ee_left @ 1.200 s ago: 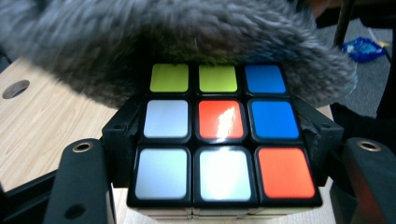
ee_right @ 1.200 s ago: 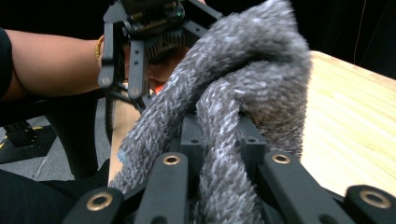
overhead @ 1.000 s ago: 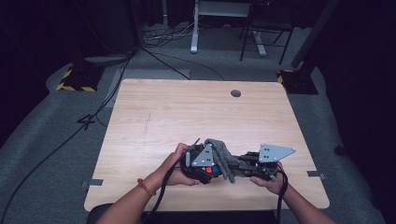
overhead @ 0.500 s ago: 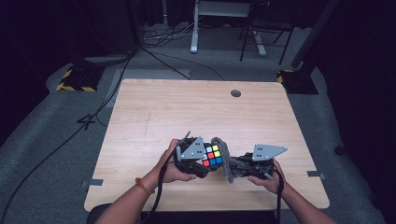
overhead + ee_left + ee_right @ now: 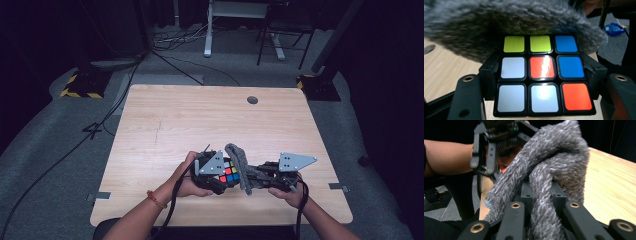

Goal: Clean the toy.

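Near the table's (image 5: 165, 125) front edge, a Rubik's cube (image 5: 541, 75) is clamped in the left gripper (image 5: 216, 176), colours upward, so the grey cloth (image 5: 554, 170) pinched by the right gripper (image 5: 255, 176) can wipe it.

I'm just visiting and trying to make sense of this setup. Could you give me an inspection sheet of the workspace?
Surface: light wooden table, a round grommet hole near its far edge.
Job's things: colourful puzzle cube; fuzzy grey knitted cloth lying against the cube.
Clutter: nothing seen.
Grippers: left gripper shut on the cube; right gripper shut on the cloth.
Cables: black cable trailing from the left gripper; others on the floor.
Surroundings: grey carpet, dark room, desk legs beyond.
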`<action>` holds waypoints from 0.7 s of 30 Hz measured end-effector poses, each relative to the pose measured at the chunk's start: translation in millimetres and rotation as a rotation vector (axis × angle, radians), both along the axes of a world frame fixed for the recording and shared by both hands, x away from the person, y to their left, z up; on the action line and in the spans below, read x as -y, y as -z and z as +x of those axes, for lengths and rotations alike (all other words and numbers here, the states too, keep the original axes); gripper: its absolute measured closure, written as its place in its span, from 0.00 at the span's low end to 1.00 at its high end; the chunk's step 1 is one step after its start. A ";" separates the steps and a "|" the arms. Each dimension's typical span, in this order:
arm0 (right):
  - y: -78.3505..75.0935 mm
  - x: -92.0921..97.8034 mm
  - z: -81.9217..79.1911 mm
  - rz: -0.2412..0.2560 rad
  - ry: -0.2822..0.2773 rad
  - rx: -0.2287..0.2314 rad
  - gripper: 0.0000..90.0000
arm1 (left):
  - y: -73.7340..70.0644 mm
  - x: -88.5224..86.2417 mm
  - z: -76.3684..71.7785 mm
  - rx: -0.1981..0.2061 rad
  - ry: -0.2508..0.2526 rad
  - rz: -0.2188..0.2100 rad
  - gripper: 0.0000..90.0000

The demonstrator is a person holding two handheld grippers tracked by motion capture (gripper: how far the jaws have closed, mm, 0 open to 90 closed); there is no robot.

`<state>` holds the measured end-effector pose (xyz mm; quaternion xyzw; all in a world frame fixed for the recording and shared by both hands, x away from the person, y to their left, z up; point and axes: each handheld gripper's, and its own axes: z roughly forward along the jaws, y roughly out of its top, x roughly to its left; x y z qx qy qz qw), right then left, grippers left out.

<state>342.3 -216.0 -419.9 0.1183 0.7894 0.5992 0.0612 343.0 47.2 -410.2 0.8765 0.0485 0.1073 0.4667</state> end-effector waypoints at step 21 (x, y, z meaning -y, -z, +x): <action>13.8 3.2 10.7 0.024 -0.022 -0.099 0.87 | -12.1 -15.3 2.6 0.007 -0.025 -0.145 0.36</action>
